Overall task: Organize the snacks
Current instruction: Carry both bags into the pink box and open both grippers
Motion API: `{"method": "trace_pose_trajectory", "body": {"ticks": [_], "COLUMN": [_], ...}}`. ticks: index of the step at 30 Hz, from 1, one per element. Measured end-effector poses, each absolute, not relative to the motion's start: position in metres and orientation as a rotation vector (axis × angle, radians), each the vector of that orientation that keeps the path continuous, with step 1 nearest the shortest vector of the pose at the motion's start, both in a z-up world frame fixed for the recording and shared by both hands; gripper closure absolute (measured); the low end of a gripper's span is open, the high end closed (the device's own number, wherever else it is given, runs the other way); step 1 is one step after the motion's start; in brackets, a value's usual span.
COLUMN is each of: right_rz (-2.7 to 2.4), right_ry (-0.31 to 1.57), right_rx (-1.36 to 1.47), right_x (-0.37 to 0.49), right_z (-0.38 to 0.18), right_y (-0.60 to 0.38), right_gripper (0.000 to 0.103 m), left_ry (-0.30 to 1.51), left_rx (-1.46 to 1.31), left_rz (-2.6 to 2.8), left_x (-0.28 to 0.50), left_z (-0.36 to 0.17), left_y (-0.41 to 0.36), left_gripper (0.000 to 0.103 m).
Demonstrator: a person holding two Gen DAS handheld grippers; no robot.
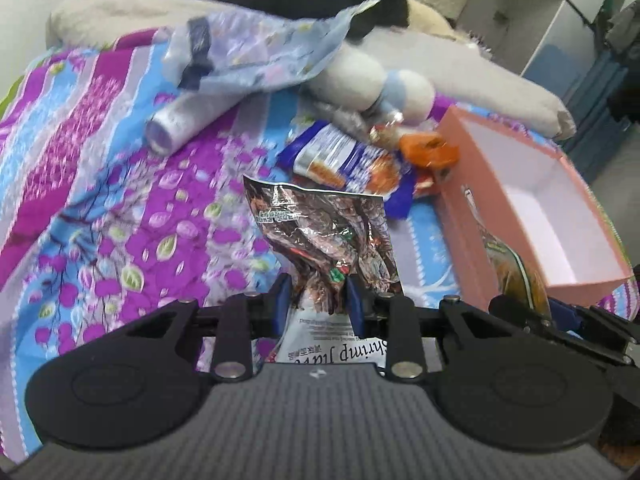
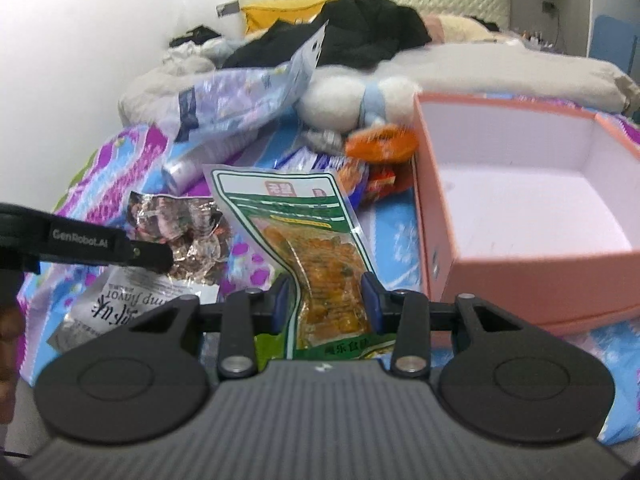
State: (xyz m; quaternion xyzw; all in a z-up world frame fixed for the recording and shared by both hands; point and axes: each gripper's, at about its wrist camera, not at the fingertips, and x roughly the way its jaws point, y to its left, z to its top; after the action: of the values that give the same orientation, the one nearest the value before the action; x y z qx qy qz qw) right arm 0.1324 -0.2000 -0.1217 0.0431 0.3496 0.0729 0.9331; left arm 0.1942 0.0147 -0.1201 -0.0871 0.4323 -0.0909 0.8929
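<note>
My left gripper (image 1: 318, 298) is shut on a crinkled brown foil shrimp snack bag (image 1: 328, 236), held up above the bedspread; the same shrimp snack bag (image 2: 180, 236) shows at the left of the right wrist view. My right gripper (image 2: 326, 298) is shut on a green-bordered packet of orange snack (image 2: 316, 248), also lifted; that green packet (image 1: 516, 272) stands at the right of the left wrist view. An open pink box (image 2: 524, 208), white and bare inside, sits to the right on the bed. More snacks lie behind: a blue packet (image 1: 344, 160) and an orange packet (image 2: 380, 142).
A flowered purple and blue bedspread (image 1: 100, 200) covers the bed. A pale blue plastic bag (image 1: 260, 52), a silvery tube (image 1: 176, 120), a white plush toy (image 2: 352, 100), black clothing (image 2: 368, 36) and grey pillows (image 1: 500, 80) crowd the back.
</note>
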Motion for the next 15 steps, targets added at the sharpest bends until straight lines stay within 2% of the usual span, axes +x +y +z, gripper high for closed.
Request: {"method": "trace_pose_trajectory", "body": {"ticks": [15], "right_rz": [0.028], "right_ry": [0.560], "right_rx": [0.108], "right_x": [0.150], "right_z": [-0.047], "right_y": [-0.247], "right_gripper": [0.063], "left_ry": [0.754], "left_rx": [-0.189], "left_rz": [-0.310], "left_x": [0.216], "left_z": [-0.037], "left_y": [-0.019], "left_gripper": [0.069]}}
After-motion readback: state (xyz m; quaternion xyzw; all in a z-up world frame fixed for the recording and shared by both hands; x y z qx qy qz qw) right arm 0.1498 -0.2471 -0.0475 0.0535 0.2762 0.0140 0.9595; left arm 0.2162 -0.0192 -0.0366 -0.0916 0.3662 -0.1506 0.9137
